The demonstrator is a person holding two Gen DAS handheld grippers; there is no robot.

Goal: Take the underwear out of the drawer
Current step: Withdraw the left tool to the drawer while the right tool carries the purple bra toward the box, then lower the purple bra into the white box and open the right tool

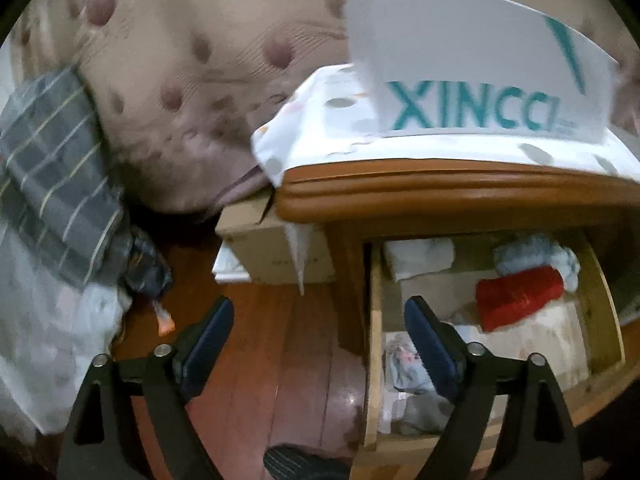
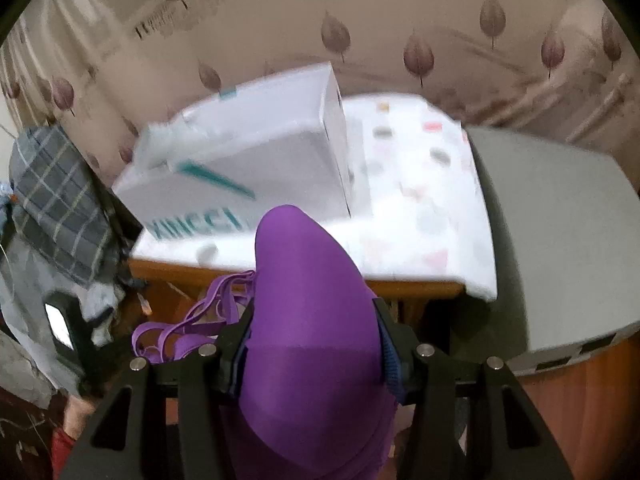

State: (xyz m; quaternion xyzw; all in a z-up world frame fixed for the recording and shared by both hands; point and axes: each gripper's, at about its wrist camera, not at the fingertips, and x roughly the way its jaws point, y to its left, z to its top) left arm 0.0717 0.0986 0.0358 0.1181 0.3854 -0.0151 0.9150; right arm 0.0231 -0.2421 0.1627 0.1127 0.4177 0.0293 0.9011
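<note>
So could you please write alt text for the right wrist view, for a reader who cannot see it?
The right gripper is shut on a purple bra whose straps hang to the left. Beyond stands a wooden cabinet with a spotted cloth and a white box on top.

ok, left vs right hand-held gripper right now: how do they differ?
The left hand-held gripper stands open with nothing between its fingers; the right hand-held gripper is shut on a purple bra.
The left one sits over the wooden floor beside the open drawer; the right one faces the nightstand top, towards the white box.
Shared: black frames, dark blue pads.
</note>
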